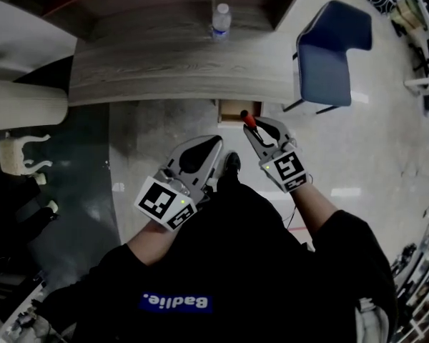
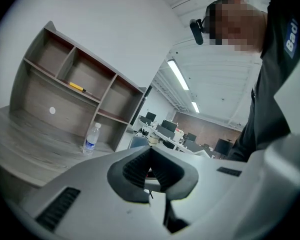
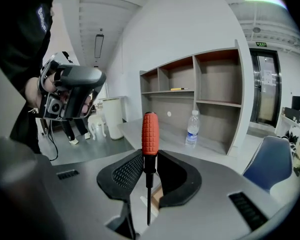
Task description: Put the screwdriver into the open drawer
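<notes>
**Matt plastic, grained wood, glossy floor**

The screwdriver (image 3: 150, 131) has a knobbly orange plastic handle and dark metal shaft. The right hand-held gripper (image 3: 150, 160) and left hand-held gripper (image 2: 151, 156) have smooth matt grey plastic shells with black ribbed pads (image 3: 122, 176). The table (image 1: 164, 70) is matt grey wood grain, the floor (image 1: 386, 163) glossy, the bottle (image 1: 221, 20) clear plastic

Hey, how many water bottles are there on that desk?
1. The water bottle stands upright at the back of the wooden desk, in front of the shelf unit. Compartments not fully seen could hide more.
</notes>
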A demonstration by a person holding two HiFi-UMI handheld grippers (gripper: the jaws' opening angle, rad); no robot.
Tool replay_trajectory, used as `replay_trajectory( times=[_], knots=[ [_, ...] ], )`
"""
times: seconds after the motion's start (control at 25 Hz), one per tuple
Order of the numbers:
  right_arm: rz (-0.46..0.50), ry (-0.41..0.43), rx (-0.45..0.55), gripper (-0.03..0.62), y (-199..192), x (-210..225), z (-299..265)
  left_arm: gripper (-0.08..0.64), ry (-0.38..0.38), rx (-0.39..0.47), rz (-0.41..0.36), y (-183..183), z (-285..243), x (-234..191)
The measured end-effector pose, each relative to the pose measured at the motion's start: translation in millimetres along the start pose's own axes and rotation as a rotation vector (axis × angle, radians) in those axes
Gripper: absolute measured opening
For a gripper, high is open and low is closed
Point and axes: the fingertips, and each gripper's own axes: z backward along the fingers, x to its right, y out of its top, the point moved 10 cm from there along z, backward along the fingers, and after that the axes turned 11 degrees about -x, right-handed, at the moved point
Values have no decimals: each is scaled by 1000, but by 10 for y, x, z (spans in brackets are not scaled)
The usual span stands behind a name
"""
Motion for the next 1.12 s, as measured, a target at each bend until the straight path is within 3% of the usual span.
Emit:
replay_trajectory(
  times=[0.32,0.56,1.12],
  knots=[
    [33,-15,-81,106,-251,70,-371,3,29,15,18,-27,82,-104],
    [112,-22,-130,106,-408,60,-698,3,50,24,26,-63,139,-180],
    [107,-52,-250,106,-987,145,-1329,3,74,17,55,-294,242,-371]
  ],
)
